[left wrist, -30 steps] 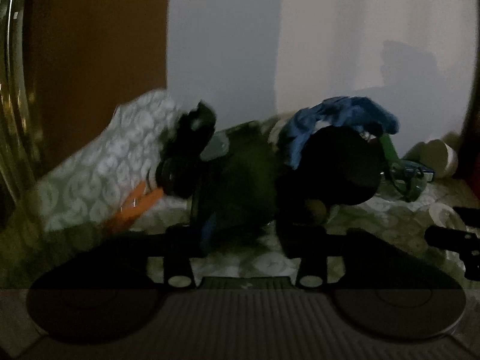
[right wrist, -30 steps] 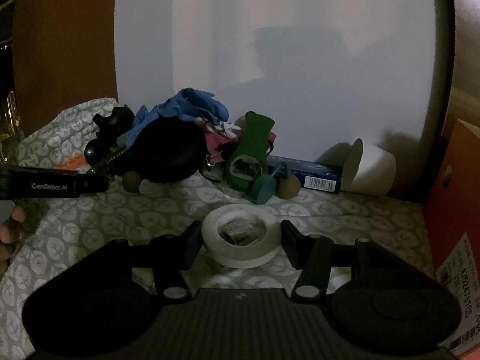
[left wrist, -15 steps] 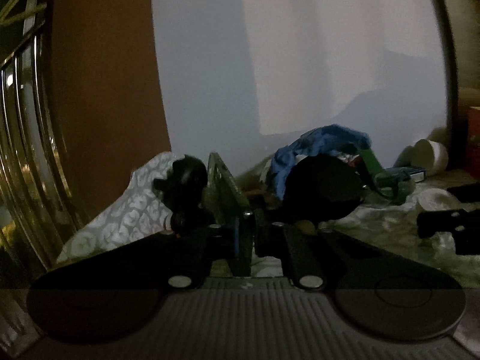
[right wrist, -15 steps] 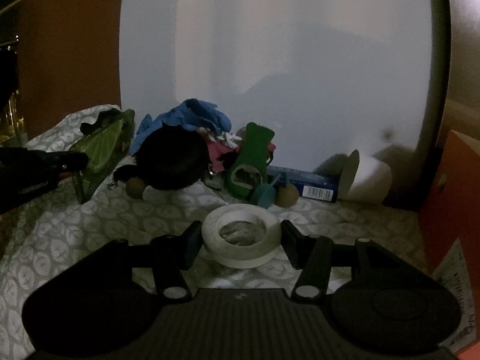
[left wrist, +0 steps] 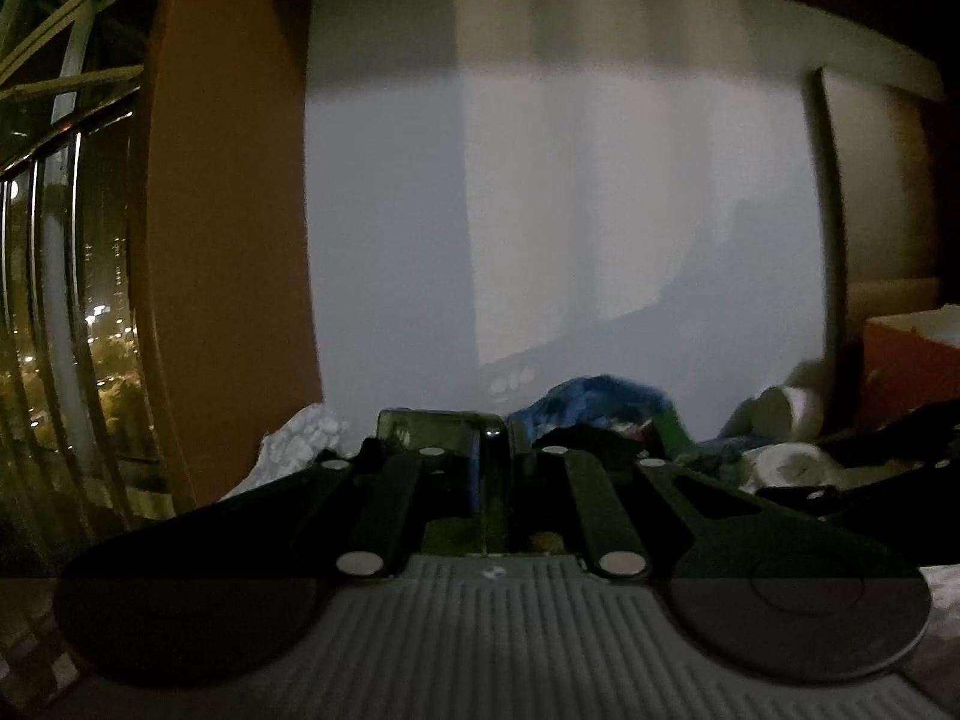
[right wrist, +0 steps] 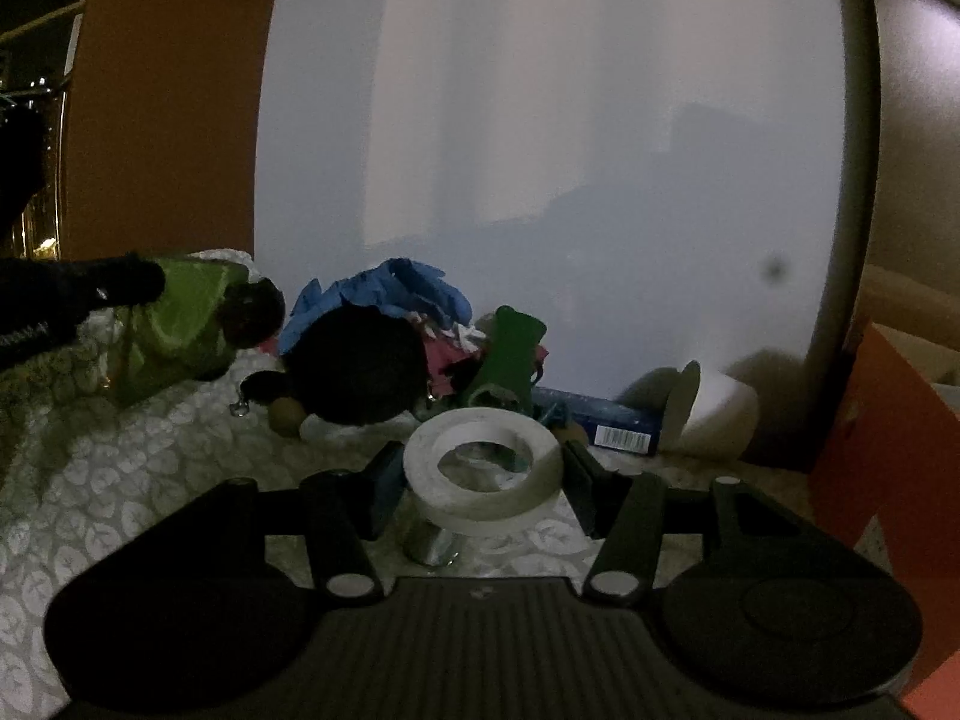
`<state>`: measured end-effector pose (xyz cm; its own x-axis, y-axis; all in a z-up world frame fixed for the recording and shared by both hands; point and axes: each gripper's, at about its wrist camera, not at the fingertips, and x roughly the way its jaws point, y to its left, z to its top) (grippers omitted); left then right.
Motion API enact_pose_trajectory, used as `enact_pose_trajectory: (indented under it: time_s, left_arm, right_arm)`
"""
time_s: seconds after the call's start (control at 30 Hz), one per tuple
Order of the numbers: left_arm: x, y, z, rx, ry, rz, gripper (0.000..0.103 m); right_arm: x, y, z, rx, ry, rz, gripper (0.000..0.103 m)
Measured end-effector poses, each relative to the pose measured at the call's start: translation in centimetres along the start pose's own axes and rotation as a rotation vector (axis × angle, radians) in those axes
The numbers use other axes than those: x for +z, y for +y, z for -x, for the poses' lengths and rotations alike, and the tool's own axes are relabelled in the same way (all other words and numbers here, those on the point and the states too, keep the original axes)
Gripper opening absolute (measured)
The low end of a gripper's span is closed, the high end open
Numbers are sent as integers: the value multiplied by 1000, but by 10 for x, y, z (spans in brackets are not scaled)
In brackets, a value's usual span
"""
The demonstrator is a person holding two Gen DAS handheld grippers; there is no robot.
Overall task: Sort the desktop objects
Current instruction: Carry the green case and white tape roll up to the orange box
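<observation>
Left tool (left wrist: 480, 468) is clenched on a green translucent pouch (left wrist: 441, 423), seen edge-on at lower centre of the left wrist view. In the right wrist view the same pouch (right wrist: 174, 324) is seen at mid left, held clear of the leaf-print cloth (right wrist: 120, 480) on the bench, w/ the left tool's dark tip (right wrist: 129, 285) over its upper corner. Right tool (right wrist: 480, 483) is closed partway around a white tape roll (right wrist: 483, 468) at centre; both fingers are touching the roll's sides, and it appears lifted off the cloth. A small shiny metal object (right wrist: 429, 543) is seen under the roll; its type can't be told.

Behind the roll, a pile is seen against the white wall (right wrist: 600, 120): blue gloves (right wrist: 396, 288) on top, a black round object (right wrist: 360, 366) just below, pink/white fabric (right wrist: 444, 354) beside it, and a green bottle-opener-shaped item (right wrist: 507, 354) leaning upright. A blue box w/ barcode (right wrist: 612, 423) is lying flat to the right of that, touching or just beside a white cup (right wrist: 717, 414) tipped on its side. An orange box (right wrist: 900, 450) is seen at right edge. Lighting is dim; small details are blurred.
</observation>
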<state>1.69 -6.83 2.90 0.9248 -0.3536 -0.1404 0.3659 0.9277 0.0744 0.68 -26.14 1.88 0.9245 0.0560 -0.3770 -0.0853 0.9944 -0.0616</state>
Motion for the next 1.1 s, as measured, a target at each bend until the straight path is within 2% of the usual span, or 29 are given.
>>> enact_pose_trajectory:
  time_s: [0.2,0.33,0.37,0.5,0.6,1.1]
  left_arm:
    - [-3,-7,1,-41,-10,-5,10]
    - [-1,14,-3,-27,16,100,10]
    - [0,16,-1,-58,6,127,10]
    - [3,5,12,-132,-91,90,10]
    - [4,11,7,-115,-83,114,10]
    - [6,1,11,-85,-44,79,10]
  right_arm:
    - [-1,0,1,-10,-7,1,53]
    - [-1,-1,1,-8,-6,1,53]
    - [-1,-1,1,-9,-7,1,53]
    - [-3,-1,-2,-4,2,1,53]
    - [-4,-1,-2,-5,6,3,53]
    - [0,1,8,-3,-35,-5,53]
